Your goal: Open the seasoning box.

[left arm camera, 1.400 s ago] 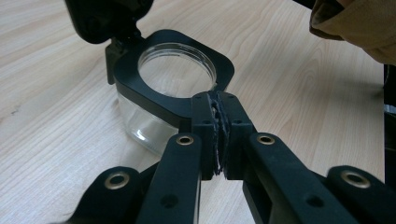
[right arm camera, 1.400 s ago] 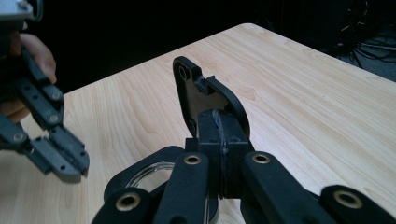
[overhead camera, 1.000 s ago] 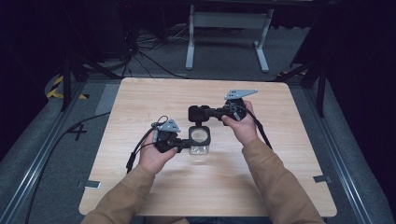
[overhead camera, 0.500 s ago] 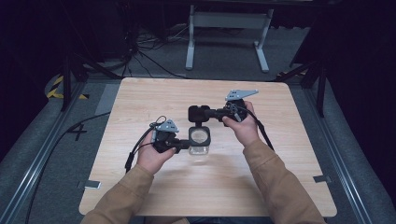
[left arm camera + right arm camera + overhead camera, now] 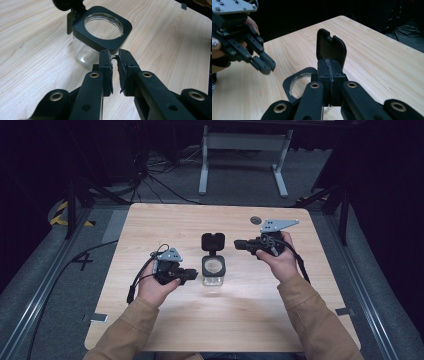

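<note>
A clear glass jar (image 5: 213, 279) with a black square collar (image 5: 102, 27) stands upright mid-table. Its hinged black lid (image 5: 213, 242) is flipped up behind it. My left gripper (image 5: 192, 275) lies level just left of the jar. In the left gripper view its tips (image 5: 114, 53) sit just short of the collar; the jaws have just been opening and stand slightly apart with nothing between them. My right gripper (image 5: 237, 243) hovers to the right of the lid, shut and holding nothing. The right gripper view has its tips (image 5: 329, 62) in front of the lid (image 5: 332, 47), with the left gripper (image 5: 265, 65) beyond.
A small dark round disc (image 5: 256, 219) lies on the wooden table (image 5: 165, 330) near its far right corner. Beyond the far edge stands a grey metal stand (image 5: 242, 142) on a floor strewn with cables. Bare tabletop surrounds the jar.
The right gripper has drawn back to the right, away from the lid, which stays upright. The left gripper's jaws have parted a little beside the jar; that hand has hardly moved.
</note>
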Available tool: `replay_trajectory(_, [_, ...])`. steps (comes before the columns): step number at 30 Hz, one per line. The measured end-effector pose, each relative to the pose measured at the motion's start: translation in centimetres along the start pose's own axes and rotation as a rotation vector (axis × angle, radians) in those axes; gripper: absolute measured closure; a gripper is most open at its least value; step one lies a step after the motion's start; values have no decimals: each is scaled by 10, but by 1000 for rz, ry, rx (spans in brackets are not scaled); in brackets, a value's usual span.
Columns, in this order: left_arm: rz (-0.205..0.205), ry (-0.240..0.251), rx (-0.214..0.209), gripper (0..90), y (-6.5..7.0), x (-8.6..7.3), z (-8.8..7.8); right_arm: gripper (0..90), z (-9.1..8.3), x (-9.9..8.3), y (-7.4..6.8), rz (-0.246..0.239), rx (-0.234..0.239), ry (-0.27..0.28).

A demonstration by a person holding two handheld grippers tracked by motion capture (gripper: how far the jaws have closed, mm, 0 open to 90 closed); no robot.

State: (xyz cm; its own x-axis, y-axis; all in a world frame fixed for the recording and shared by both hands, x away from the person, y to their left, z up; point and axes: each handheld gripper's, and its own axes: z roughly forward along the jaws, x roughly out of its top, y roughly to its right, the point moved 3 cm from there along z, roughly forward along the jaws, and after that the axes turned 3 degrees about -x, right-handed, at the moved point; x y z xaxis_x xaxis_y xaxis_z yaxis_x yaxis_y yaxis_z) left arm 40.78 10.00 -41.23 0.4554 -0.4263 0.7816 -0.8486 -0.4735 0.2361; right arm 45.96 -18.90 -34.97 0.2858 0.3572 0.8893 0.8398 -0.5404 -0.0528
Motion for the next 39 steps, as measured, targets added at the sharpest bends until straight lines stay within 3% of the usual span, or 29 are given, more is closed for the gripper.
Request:
replay_trajectory(9, [-11,4,29,787,-4,-5,-15,898,-35,-21,4,-7,-38,-67])
replay_trajectory(13, [-21,-13,44,775,-6,-8,-23,892,-54,-37,8,6,-58,-123])
replay_trajectory(14, [-20,-23,48,762,-7,-10,-25,834,-65,-47,10,13,-66,-154])
replay_trajectory(18, [-31,-67,71,756,-11,-17,-33,808,-80,-60,13,21,-89,-190])
replay_trajectory(21, [-44,-92,105,753,-14,-22,-36,680,-94,-78,16,43,-105,-243])
replay_trajectory(22, [-44,-92,105,754,-14,-22,-36,680,-94,-78,16,43,-105,-243])
replay_trajectory(24, [-55,-116,111,751,-17,-25,-38,618,-102,-94,19,51,-157,-292])
replay_trajectory(26, [-67,-136,121,738,-20,-29,-41,577,-107,-106,21,56,-177,-330])
replay_trajectory(27, [-82,-150,141,732,-23,-34,-42,561,-109,-111,22,65,-185,-338])
replay_trajectory(31, [-115,-188,167,717,-31,-50,-44,516,-114,-129,29,103,-219,-353])
replay_trajectory(36, [-154,-195,155,698,-40,-63,-46,430,-114,-151,36,132,-247,-378])
replay_trajectory(39, [-151,-205,156,681,-44,-66,-45,429,-109,-163,40,140,-259,-378])
